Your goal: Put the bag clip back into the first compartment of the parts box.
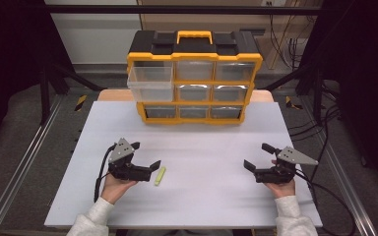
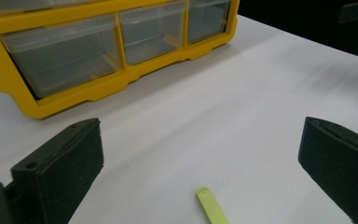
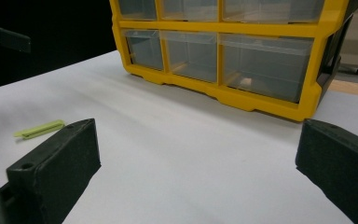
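Two white knit sleeves (image 1: 94,215) with ribbed cuffs cover the forearms; each hand carries a black gripper; the left gripper (image 1: 145,155) and right gripper (image 1: 256,156) have thick flat black jaws, a grey three-cornered top plate with small screws, and a trailing black cable.

You have one yellow-and-black plastic drawer cabinet (image 1: 194,78) holding nine clear plastic drawers, with one clear drawer (image 1: 150,83) at the upper left pulled out. One small pale-green flat stick (image 1: 160,175) lies on the one white table (image 1: 202,196). You hold two black two-jaw grippers.
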